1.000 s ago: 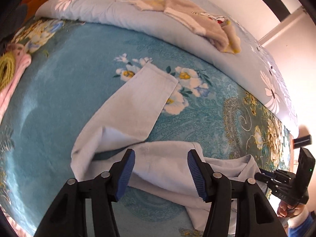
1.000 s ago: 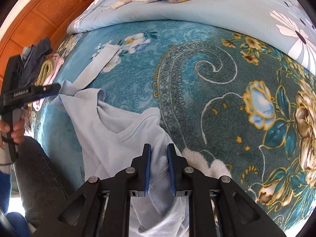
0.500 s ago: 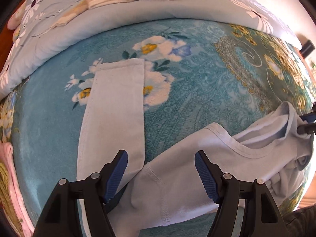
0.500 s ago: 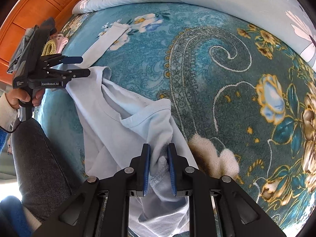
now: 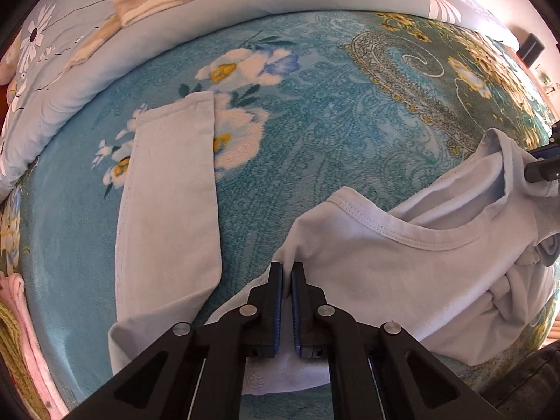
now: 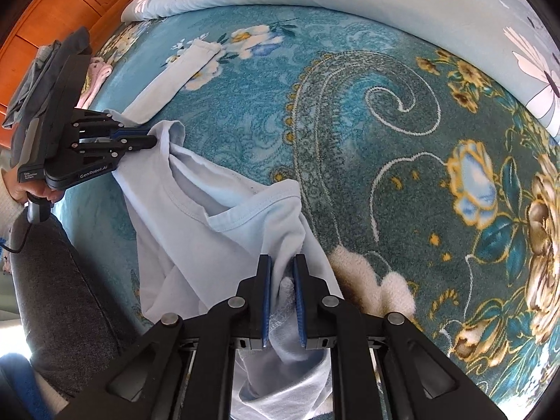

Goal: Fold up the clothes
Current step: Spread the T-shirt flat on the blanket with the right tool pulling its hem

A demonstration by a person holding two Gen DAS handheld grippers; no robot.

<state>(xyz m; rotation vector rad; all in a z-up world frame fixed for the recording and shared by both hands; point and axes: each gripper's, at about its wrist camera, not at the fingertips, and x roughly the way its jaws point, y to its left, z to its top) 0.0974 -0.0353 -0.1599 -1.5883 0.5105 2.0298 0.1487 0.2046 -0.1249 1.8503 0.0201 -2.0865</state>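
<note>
l tongs clamped shut on shirt

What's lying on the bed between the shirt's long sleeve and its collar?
Nothing but bare blanket. In the left wrist view the sleeve lies flat at left, the collar at right, and only teal floral pile shows between them.

The bed wore a teal floral blanket. On it lay a pale blue shirt, one sleeve stretched flat, beside a light blue quilt.
</note>
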